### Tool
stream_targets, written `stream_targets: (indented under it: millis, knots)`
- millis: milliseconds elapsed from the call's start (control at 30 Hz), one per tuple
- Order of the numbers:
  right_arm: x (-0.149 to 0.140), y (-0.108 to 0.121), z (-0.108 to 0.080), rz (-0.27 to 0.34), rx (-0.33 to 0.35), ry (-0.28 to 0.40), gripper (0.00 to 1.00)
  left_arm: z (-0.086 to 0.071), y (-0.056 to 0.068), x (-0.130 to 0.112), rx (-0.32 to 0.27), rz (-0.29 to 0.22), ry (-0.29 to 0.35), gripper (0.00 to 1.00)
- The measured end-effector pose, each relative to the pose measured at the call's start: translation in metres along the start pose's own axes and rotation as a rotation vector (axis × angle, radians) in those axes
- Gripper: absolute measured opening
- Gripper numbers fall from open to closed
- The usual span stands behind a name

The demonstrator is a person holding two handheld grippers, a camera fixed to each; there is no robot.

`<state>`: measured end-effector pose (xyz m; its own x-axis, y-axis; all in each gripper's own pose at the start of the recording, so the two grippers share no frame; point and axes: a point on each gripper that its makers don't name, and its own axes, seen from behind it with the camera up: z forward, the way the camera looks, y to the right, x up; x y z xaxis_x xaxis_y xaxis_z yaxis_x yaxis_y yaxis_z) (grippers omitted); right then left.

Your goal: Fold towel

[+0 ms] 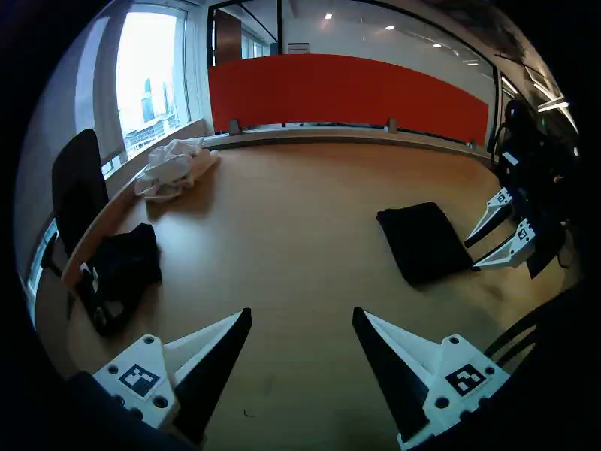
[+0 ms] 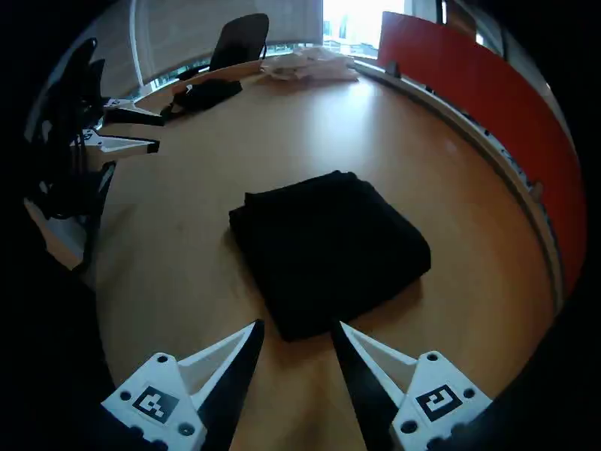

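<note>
Low, the right hand-held gripper point(image 2: 297, 325) gapes — aimed at the folded towel point(image 2: 330, 240).

The left gripper point(image 1: 300, 312) is hovering over the bench point(image 1: 300, 218), fingers spread; a folded towel point(image 1: 421, 240) is lying just beside the right gripper point(image 1: 472, 255).

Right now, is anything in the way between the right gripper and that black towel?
Nothing visible is. The folded black towel lies flat on the table, its near corner right by the open fingertips of the right gripper, with no other thing between them.
</note>
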<state>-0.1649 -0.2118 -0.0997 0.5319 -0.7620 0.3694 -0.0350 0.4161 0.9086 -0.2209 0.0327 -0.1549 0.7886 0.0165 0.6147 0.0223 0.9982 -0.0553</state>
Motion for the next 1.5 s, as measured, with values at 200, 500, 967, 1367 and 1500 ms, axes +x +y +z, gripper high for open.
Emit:
stream_targets:
  millis: [200, 500, 967, 1367, 1500]
  knots:
    - [-0.007, -0.002, 0.001, 0.019, -0.012, -0.007, 0.68, 0.0, 0.0, 0.0, -0.001, 0.002, 0.0, 1.0]
    - [-0.013, -0.004, 0.003, 0.062, -0.017, -0.014, 0.61, 0.0, -0.001, -0.002, -0.001, 0.001, -0.002, 1.0]
    - [-0.013, -0.002, 0.008, 0.119, -0.033, -0.01, 0.29, 0.0, 0.0, -0.002, -0.003, 0.004, -0.001, 1.0]
    - [-0.015, 0.004, 0.006, 0.139, -0.058, -0.009, 0.07, -0.001, 0.0, 0.001, -0.005, 0.009, 0.0, 1.0]
    - [-0.012, 0.005, 0.004, 0.132, -0.068, 0.002, 0.03, -0.001, 0.0, 0.002, -0.008, 0.011, 0.002, 1.0]
